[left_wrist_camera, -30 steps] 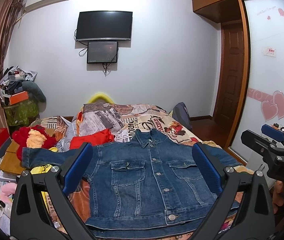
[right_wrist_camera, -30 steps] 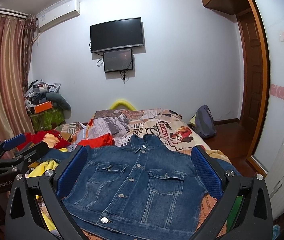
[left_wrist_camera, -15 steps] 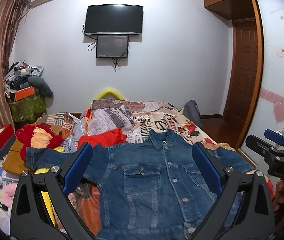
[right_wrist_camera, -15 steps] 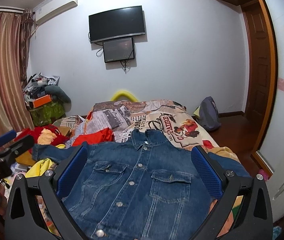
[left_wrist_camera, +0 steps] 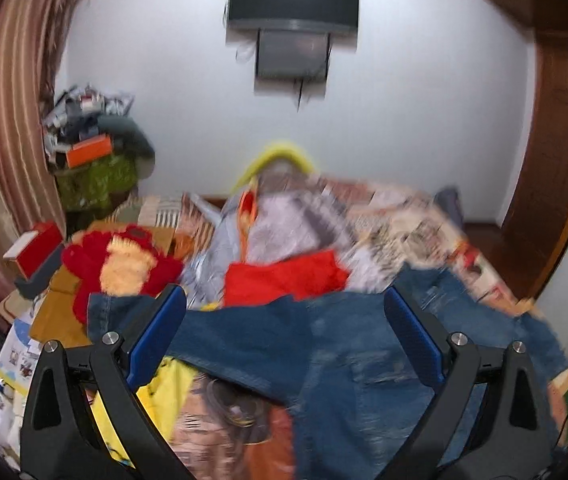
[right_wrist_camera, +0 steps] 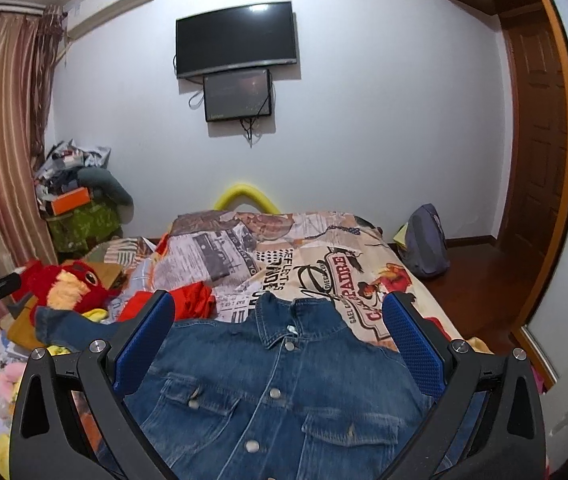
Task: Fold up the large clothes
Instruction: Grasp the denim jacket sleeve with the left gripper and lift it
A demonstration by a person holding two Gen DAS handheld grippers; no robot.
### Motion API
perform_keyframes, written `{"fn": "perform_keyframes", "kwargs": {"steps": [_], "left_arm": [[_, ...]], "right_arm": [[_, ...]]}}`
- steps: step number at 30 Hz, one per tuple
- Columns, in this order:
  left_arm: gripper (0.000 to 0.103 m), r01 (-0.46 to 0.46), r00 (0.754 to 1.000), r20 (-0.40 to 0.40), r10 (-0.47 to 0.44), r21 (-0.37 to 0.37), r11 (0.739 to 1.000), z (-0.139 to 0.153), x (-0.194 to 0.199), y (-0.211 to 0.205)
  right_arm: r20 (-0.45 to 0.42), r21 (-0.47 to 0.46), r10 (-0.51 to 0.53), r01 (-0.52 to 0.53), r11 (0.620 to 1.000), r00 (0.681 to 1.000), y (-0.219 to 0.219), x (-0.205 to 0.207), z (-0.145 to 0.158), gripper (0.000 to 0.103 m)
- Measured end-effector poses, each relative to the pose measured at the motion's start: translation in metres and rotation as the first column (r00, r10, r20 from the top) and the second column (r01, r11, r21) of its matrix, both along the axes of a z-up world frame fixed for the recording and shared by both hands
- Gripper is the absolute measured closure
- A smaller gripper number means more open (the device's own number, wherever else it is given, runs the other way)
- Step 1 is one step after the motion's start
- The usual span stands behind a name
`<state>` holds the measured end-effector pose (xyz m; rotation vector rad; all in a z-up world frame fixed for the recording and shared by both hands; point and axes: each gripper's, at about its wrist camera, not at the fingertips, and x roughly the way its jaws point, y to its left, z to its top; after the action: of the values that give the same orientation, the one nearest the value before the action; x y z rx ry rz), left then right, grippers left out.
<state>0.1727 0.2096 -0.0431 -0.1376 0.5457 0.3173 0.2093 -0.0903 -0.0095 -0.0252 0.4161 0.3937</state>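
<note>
A blue denim button-front jacket (right_wrist_camera: 276,392) lies spread, front up, across the lower centre of the frame on a bed with a newspaper-print cover (right_wrist_camera: 316,256). The left gripper (left_wrist_camera: 284,336) and right gripper (right_wrist_camera: 278,334) hover above it, jaws wide apart, gripping nothing.

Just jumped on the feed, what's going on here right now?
A person holds a gripper in each hand over a bed where a denim jacket lies spread front-up and buttoned, collar toward the far wall. The right gripper and the left gripper both hover over it with jaws wide open and nothing in them. One sleeve stretches out toward a red plush toy. No fold is made yet.
</note>
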Motion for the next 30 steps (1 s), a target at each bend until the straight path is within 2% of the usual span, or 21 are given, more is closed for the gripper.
{"fn": "perform_keyframes", "kwargs": {"steps": [3,6,7,10,14,18,22,25,26,30], "left_arm": [[0.003,0.003,0.998,-0.065,-0.009,-0.094,0.996,-0.031,0.016,0.038],[0.003,-0.024,0.995,-0.104,-0.001,-0.238,0.971,-0.067,0.024,0.073],[0.003,-0.058,0.993,-0.118,0.025,-0.288,0.956,-0.083,0.025,0.088],[0.003,-0.126,0.984,-0.160,0.072,-0.361,0.924,-0.119,0.031,0.116],[0.003,-0.167,0.967,-0.245,0.067,-0.414,0.895,-0.158,0.039,0.142],[0.003,-0.173,0.953,-0.302,0.006,-0.529,0.831,-0.188,0.051,0.166],[0.003,-0.148,0.957,-0.287,-0.051,-0.628,0.764,-0.205,0.061,0.181],[0.005,-0.167,0.955,-0.293,-0.051,-0.671,0.723,-0.215,0.068,0.189],[0.011,-0.179,0.954,-0.297,-0.042,-0.676,0.715,-0.219,0.071,0.192],[0.017,-0.235,0.948,-0.316,0.024,-0.650,0.723,-0.227,0.078,0.209]], "right_arm": [[-0.051,-0.031,0.006,-0.007,0.999,0.999,0.013,0.019,-0.018,0.000],[-0.134,-0.059,0.032,-0.040,0.997,0.991,0.028,0.039,-0.040,0.000],[-0.162,-0.070,0.039,-0.051,0.996,0.986,0.033,0.043,-0.050,0.000],[-0.249,-0.107,0.073,-0.103,0.989,0.966,0.044,0.059,-0.078,0.000],[-0.371,-0.179,0.045,-0.119,0.977,0.928,0.058,0.082,-0.113,0.000],[-0.433,-0.202,0.025,-0.124,0.972,0.901,0.058,0.093,-0.132,0.000],[-0.448,-0.198,0.019,-0.120,0.973,0.894,0.058,0.096,-0.138,0.000],[-0.475,-0.174,0.017,-0.112,0.978,0.880,0.056,0.101,-0.144,0.000],[-0.483,-0.166,0.017,-0.111,0.980,0.875,0.056,0.104,-0.146,0.000],[-0.511,-0.147,0.007,-0.095,0.985,0.859,0.052,0.111,-0.153,0.000]]}}
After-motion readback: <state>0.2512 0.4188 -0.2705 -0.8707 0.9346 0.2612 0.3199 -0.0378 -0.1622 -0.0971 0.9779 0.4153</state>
